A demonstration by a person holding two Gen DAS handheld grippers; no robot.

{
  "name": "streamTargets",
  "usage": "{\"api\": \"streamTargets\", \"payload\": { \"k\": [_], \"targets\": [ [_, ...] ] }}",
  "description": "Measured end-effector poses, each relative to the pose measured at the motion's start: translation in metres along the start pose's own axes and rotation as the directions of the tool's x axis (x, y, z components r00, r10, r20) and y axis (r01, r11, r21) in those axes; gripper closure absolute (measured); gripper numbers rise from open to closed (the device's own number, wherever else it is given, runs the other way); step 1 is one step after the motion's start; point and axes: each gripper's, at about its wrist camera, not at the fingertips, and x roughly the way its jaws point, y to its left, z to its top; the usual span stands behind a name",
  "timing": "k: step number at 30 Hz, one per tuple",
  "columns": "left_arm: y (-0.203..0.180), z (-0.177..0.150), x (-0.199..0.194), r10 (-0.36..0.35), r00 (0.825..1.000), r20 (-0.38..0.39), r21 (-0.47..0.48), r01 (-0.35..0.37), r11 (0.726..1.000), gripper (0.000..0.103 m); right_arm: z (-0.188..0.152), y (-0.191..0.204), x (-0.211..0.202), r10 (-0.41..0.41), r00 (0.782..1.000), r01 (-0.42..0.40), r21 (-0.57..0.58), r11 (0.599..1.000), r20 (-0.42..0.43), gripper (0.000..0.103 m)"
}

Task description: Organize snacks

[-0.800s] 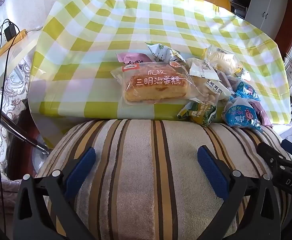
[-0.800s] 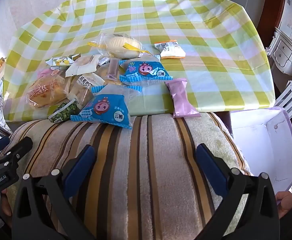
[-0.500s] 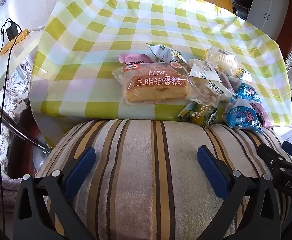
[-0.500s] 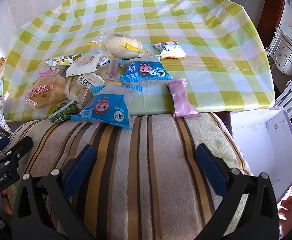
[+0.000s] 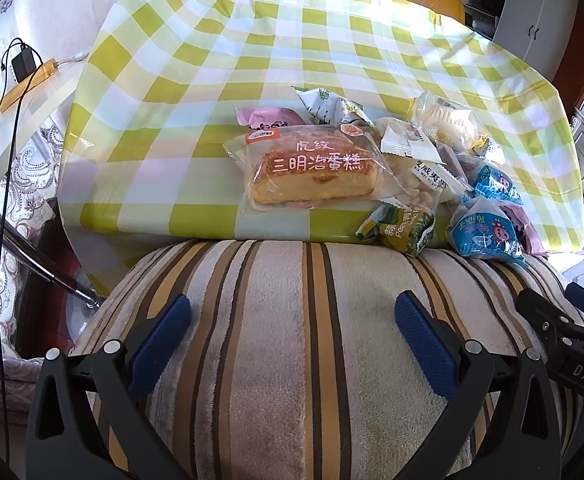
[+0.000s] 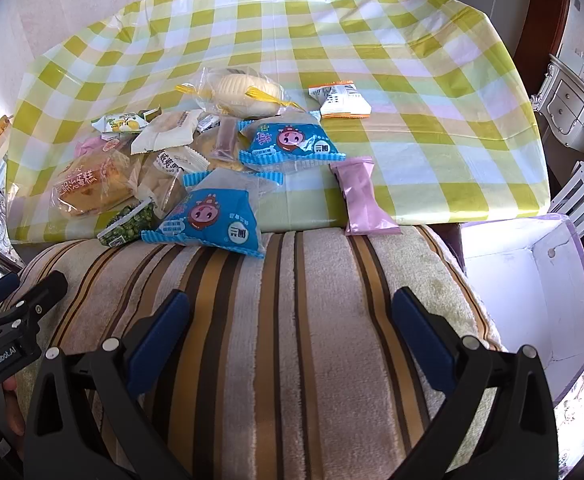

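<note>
- Change since a moment ago: almost none. Both views have crept very slightly; every packet lies as it did, so the sorting has not begun.
- Left gripper (image 5: 292, 322): jaws spread wide, nothing between them, hovering over the striped cushion (image 5: 292, 360), tilted down toward the table.
- Right gripper (image 6: 290, 318): likewise spread wide and empty, over the same cushion.
- Snack pile: heaped at the near edge of the checked tablecloth (image 5: 212, 60), at 12 to 2 o'clock in the left view and 10 to 12 o'clock in the right view.
- Cake packet (image 5: 312, 172): leftmost of the heap, at 12 o'clock from the left gripper.
- Green pea packet (image 5: 402, 230): overhanging the table edge, touching the cushion.
- Blue triangular packets (image 6: 212, 220): two; the nearer rests partly on the cushion.
- Pink packet (image 6: 362, 196): at 12 o'clock from the right gripper, apart from the heap.
- Orange-trimmed packet (image 6: 340, 100): alone, further back.
- White box (image 6: 532, 280): open, at 3 o'clock beside the table; probably the destination.
- Reading: both tools look poised for a first pick.
</note>
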Motion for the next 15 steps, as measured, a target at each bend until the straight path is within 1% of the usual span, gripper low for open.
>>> {"api": "streamTargets", "payload": {
  "k": [15],
  "targets": [
    [-0.0010,-0.0007,0.0011,-0.007,1.000,-0.002,-0.002,0.007,1.000,0.004,-0.0007,-0.0003,0.0005,-0.002,1.000,0.002,-0.001,1.000,0.004,0.001]
  ]
}}
